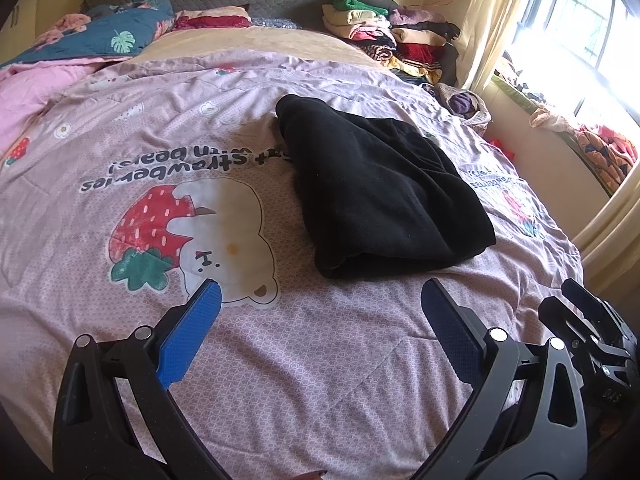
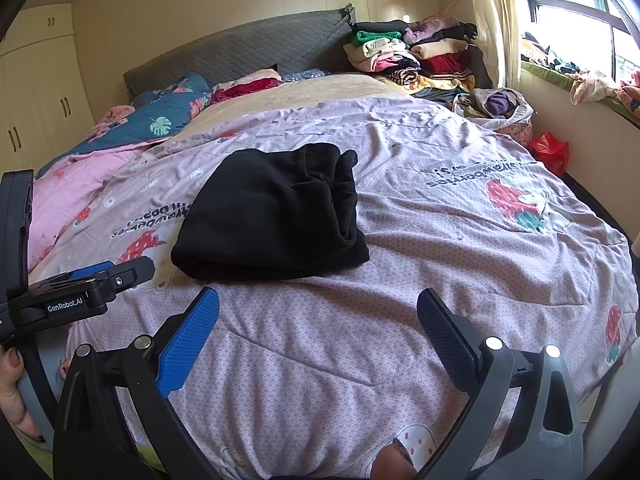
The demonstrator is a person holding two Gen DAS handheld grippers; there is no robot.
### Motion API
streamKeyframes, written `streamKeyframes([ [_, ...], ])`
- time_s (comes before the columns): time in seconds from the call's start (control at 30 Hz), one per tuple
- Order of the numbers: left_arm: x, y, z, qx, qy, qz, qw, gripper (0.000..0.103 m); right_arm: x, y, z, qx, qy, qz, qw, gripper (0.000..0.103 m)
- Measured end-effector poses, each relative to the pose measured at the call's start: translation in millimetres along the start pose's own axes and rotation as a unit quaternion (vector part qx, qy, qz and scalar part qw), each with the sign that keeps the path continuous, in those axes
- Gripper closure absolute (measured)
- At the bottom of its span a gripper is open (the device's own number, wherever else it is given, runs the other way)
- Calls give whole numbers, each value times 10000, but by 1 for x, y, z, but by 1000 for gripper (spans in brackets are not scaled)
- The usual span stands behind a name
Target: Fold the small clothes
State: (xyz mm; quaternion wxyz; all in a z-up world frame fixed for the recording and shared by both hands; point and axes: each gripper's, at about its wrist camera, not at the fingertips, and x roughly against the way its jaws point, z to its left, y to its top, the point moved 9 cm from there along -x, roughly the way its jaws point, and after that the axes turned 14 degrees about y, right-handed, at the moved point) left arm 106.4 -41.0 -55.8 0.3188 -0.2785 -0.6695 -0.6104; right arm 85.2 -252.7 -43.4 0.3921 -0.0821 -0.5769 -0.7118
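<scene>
Here, the black garment [image 1: 376, 192] lies folded into a thick bundle on the pink quilt [image 1: 280, 360], near the middle of the bed and a little ahead of both my claws, touching neither. My left gripper [image 1: 320, 320] has its blue pads [image 1: 192, 336] spread wide with nothing between them but quilt; my right gripper [image 2: 318, 322] is spread just as wide and grips nothing either. In the right wrist view the left gripper's black body carries a small white label [image 2: 64, 307] reading "GenRobot.AI". The quilt is printed with a strawberry and bear picture [image 1: 192, 236], and above it, upside down from where I stand, run dark letters [image 1: 188, 164] in which I can read "strawberries" and "with bears!"; the garment covers the start of the line. A second print [image 2: 480, 176] on the far right side also shows "strawberries". Beyond the quilt, a stack of folded clothes [image 2: 408, 56] sits by the grey headboard [image 2: 240, 56], beside the curtain [image 2: 492, 20] and window [image 2: 576, 12].
</scene>
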Motion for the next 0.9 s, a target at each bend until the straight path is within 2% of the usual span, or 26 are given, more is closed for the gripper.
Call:
streamKeyframes([
  [0.5, -2, -1, 0, 24, 55, 150, 9999, 9, 1, -2, -10, -150, -52, 33, 9999, 4],
  [0.6, -10, 1, 17, 192, 118, 302, 9993, 9, 15, 2, -30, -445, -139, -107, 9989, 4],
  [0.7, -19, 10, 54, 531, 316, 397, 9973, 9, 49, 4, -83, -944, -541, -405, 9932, 4],
  [0.8, -28, 26, 129, 973, 899, 337, 9906, 9, 103, -10, -168, -1664, -1370, -763, 9735, 4],
  [0.87, -31, 36, 196, 1306, 1488, 260, 9799, 9, 147, -36, -237, -2260, -2142, -930, 9457, 4],
  [0.9, -32, 39, 240, 1513, 1872, 216, 9704, 9, 172, -54, -274, -2560, -2609, -984, 9256, 4],
])
